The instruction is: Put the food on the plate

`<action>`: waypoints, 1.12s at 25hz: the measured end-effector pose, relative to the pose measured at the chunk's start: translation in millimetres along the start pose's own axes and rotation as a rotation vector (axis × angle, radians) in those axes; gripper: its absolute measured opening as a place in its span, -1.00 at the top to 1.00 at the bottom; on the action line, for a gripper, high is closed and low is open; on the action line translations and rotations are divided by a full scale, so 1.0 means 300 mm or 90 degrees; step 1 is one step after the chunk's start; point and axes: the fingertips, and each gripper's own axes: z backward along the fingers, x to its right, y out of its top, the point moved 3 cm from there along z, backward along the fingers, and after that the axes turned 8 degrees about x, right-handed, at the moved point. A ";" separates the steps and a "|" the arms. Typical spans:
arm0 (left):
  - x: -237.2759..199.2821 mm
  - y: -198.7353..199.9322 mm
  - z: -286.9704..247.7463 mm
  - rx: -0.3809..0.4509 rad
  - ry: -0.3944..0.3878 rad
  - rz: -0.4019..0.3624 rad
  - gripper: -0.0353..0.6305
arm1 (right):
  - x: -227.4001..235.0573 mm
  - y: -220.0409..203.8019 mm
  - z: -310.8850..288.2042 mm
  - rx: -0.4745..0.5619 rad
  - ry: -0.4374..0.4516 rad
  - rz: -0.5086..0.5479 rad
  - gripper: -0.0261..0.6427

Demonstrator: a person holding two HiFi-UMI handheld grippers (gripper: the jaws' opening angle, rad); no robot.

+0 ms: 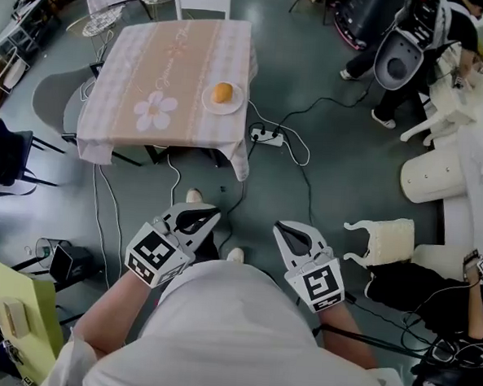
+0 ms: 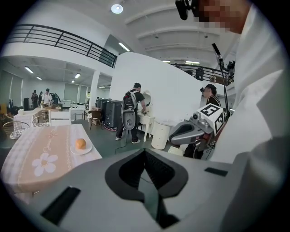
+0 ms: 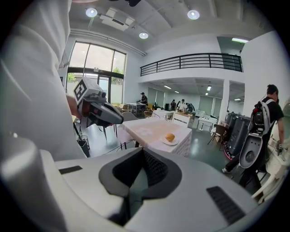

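Food (image 1: 222, 92) sits on plate (image 1: 235, 104), tabletop (image 1: 152, 60) far away. Left gripper (image 1: 213, 213), right gripper (image 1: 279, 226): jaws closed, empty. Job looks done; nothing left to grab.

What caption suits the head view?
Left gripper and right gripper, both shut and empty, face a table where orange food sits on a plate.

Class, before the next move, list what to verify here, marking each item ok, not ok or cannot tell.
1. Food sits on plate: ok.
2. Plate stands on table: ok.
3. Left gripper shut, empty: ok.
4. Right gripper shut, empty: ok.
5. Grippers near table: not ok, floor lies between.
6. Path free of trip hazards: not ok, power strip and cables beside table.
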 end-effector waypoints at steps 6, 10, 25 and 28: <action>0.071 0.000 -0.003 -0.006 -0.011 -0.015 0.87 | -0.029 -0.015 0.055 0.002 0.000 0.001 0.89; 0.099 -0.010 -0.019 -0.015 -0.021 -0.023 0.87 | -0.036 -0.027 0.082 0.004 -0.006 -0.001 0.89; 0.079 -0.026 -0.014 -0.018 -0.026 -0.024 0.87 | -0.053 -0.032 0.070 0.003 -0.015 0.002 0.89; 0.057 -0.027 -0.027 -0.019 -0.025 -0.020 0.87 | -0.039 -0.031 0.055 0.003 -0.015 -0.001 0.89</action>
